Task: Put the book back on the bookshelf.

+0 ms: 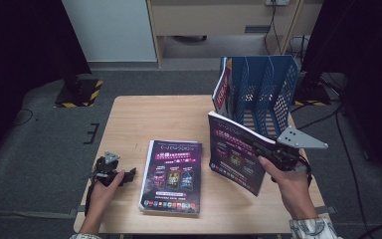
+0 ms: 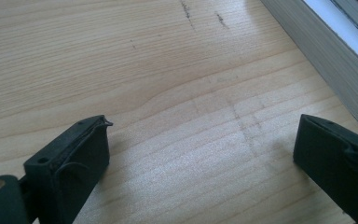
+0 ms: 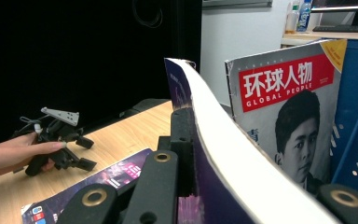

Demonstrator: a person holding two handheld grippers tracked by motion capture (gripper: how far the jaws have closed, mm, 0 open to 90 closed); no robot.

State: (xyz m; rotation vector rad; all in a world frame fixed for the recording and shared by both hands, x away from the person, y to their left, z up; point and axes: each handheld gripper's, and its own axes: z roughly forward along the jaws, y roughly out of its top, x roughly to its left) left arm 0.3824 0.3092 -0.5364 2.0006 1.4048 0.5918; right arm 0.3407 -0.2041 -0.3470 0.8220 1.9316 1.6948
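Your right gripper (image 1: 273,152) is clamped on the raised purple book (image 1: 236,152) just before the blue rack (image 1: 263,84) (thick, floppy, sagging pages, so grip near the spine), while your left gripper (image 1: 110,172) rests wide apart on the table (image 1: 129,119).
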